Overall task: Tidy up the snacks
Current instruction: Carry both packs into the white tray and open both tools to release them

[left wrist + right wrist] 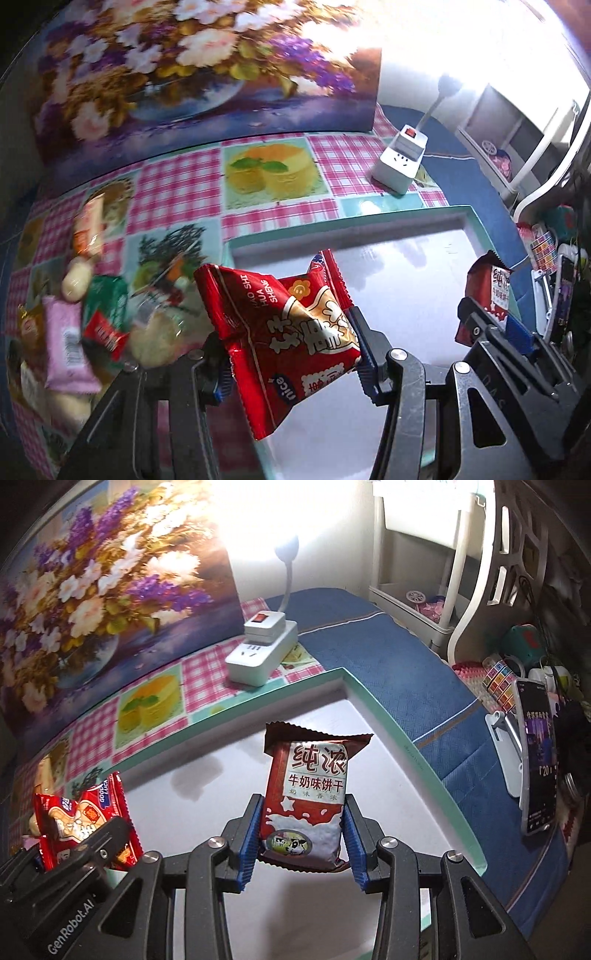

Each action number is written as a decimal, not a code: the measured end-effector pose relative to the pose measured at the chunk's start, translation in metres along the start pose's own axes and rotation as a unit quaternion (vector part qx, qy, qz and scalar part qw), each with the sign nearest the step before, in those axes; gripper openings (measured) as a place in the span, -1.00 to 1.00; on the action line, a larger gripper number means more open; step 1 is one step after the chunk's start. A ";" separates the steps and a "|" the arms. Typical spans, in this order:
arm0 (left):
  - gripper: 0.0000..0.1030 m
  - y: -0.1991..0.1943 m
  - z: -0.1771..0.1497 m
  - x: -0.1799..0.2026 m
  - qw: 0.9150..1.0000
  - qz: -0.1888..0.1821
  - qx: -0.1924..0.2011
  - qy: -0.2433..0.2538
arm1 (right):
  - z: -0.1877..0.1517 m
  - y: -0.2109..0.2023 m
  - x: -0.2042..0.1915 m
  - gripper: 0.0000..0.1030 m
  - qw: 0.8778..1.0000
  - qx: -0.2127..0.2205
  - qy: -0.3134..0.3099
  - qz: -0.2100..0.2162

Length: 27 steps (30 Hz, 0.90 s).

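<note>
Left tool is gripping the red peanut packet, right tool is clamping the biscuit pack over the tray; both look light, crinkly, slippery, best pinched mid-body.

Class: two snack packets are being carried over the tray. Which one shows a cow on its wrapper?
The dark red milk biscuit packet in the right claw; the bright red peanut packet in the left claw shows none.
</note>
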<state>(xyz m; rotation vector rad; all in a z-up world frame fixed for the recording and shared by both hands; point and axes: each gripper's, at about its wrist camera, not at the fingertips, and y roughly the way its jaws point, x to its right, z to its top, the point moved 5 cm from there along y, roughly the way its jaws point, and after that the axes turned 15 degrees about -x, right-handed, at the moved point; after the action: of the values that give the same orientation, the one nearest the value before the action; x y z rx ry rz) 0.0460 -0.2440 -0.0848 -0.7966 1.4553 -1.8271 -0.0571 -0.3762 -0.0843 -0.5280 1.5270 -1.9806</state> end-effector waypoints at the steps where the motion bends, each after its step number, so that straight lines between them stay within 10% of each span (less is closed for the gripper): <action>1: 0.07 0.003 0.003 0.001 1.000 -0.001 0.000 0.003 | 0.002 0.003 0.002 -0.15 1.000 -0.005 0.004 -0.001; 27: 0.52 0.010 0.029 0.007 1.000 -0.006 0.000 0.017 | 0.032 0.049 0.023 -0.13 0.998 -0.066 0.017 -0.007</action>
<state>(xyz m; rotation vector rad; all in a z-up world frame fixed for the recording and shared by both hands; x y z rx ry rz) 0.0665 -0.2681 -0.0885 -0.7798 1.4741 -1.8589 -0.0445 -0.4233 -0.1240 -0.5643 1.6879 -1.9169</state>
